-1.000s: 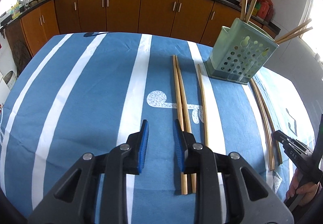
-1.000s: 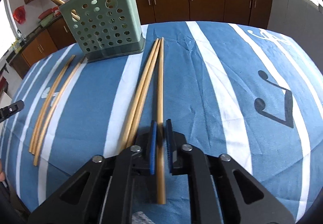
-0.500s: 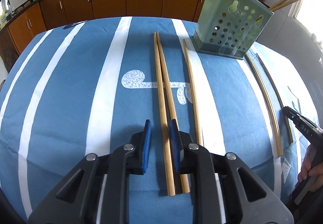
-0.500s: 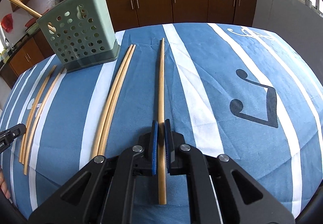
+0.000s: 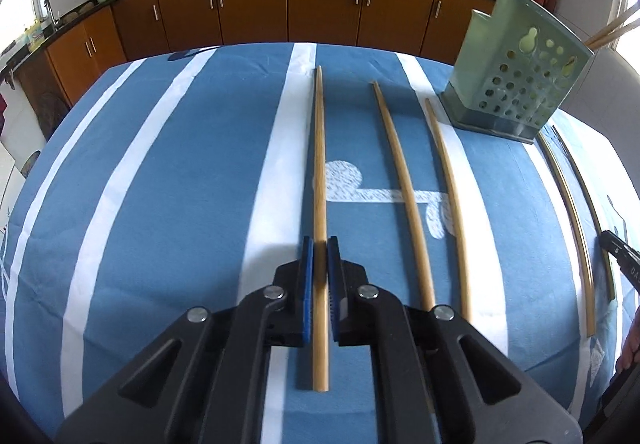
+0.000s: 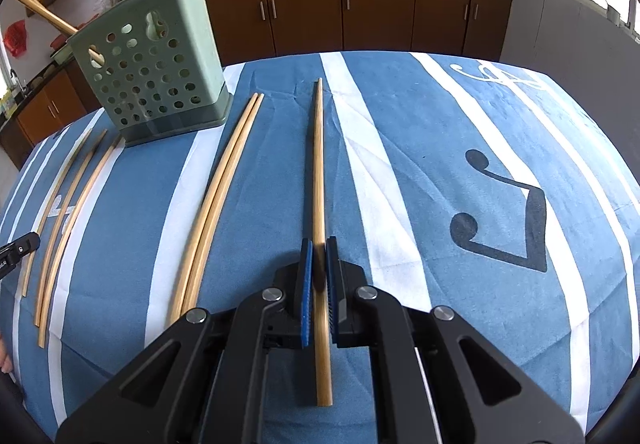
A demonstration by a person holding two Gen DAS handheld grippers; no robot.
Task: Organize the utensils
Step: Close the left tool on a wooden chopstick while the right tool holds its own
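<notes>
My left gripper (image 5: 319,244) is shut on a wooden chopstick (image 5: 319,164) that points away from me over the blue striped tablecloth (image 5: 180,184). Two more chopsticks (image 5: 404,188) lie to its right, and two others (image 5: 572,204) beyond the green perforated holder (image 5: 516,84), which has chopsticks standing in it. My right gripper (image 6: 317,244) is shut on another chopstick (image 6: 318,164). A pair of chopsticks (image 6: 224,180) lies to its left, near the holder (image 6: 152,80).
Three loose chopsticks (image 6: 68,204) lie at the left in the right wrist view. Brown kitchen cabinets (image 5: 320,4) with pans on the counter run behind the table. The table edge curves close on both sides. The other gripper's tip (image 5: 620,256) shows at the right edge.
My left gripper closed on one chopstick of the pair and shifted it left, away from its neighbour. My right gripper stayed shut on its chopstick, which has moved away from the pair.
</notes>
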